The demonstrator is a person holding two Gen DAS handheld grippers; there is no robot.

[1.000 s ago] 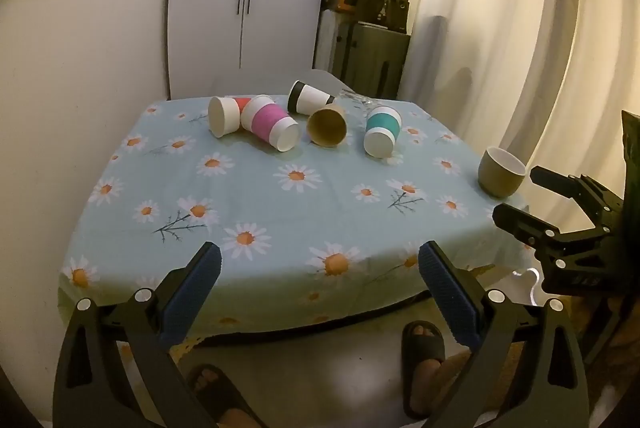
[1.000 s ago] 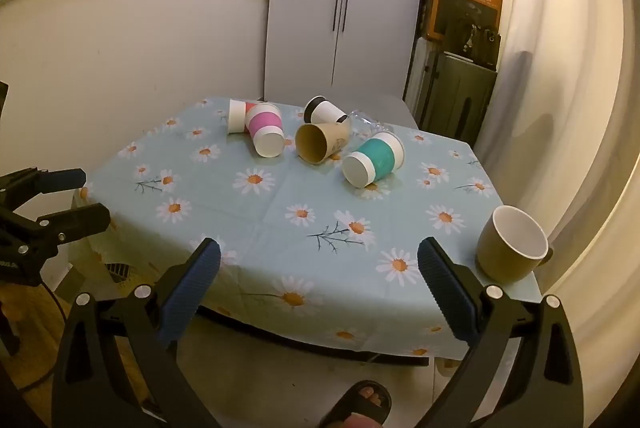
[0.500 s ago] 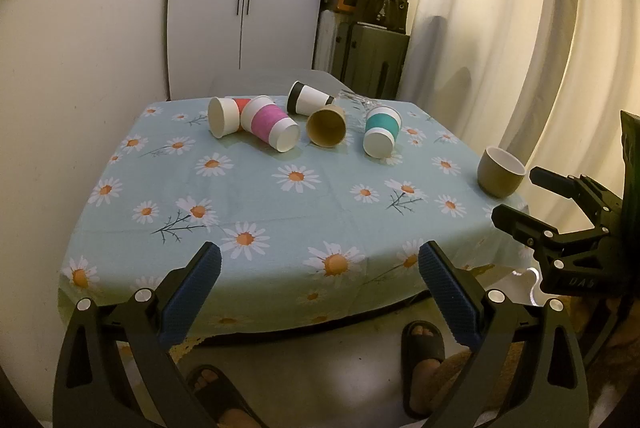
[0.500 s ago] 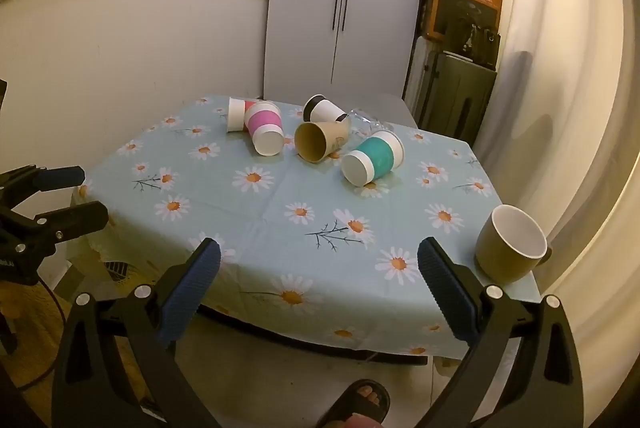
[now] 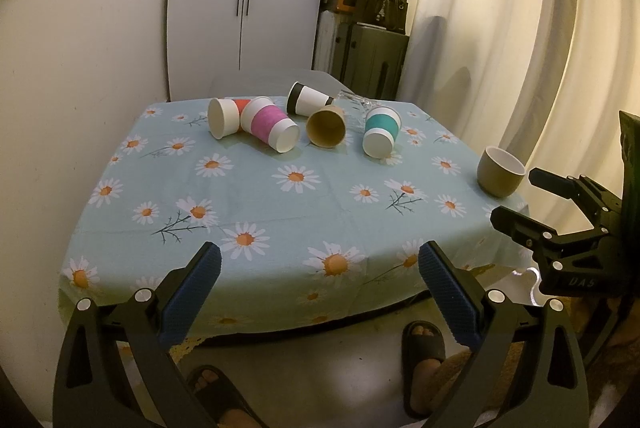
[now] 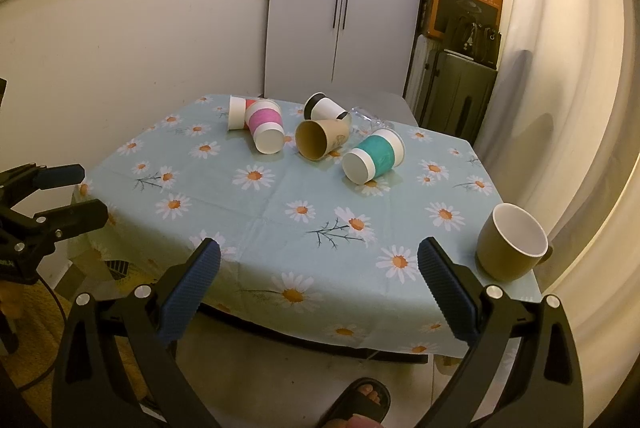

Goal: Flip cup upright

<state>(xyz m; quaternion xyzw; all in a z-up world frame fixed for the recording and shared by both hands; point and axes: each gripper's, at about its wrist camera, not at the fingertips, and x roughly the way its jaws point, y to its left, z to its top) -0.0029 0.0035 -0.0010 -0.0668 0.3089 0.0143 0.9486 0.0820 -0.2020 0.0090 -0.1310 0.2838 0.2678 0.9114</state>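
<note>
Both my grippers spread wide, empty, hovering off the near edge of the tabletop [image 5: 280,220]: left gripper [image 5: 320,292], right gripper [image 6: 320,288]. Paper cups on their sides at the far end, teal cup [image 6: 374,157] nearest; mug [image 6: 512,248] upright at right corner

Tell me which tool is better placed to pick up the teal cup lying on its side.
Probably the right tool: in its view the teal cup lies nearly straight ahead, slightly right. From the left tool it sits further right. Both are open and short of the table.

Both hand-held grippers [image 5: 319,284] [image 6: 319,282] agape, empty.
</note>
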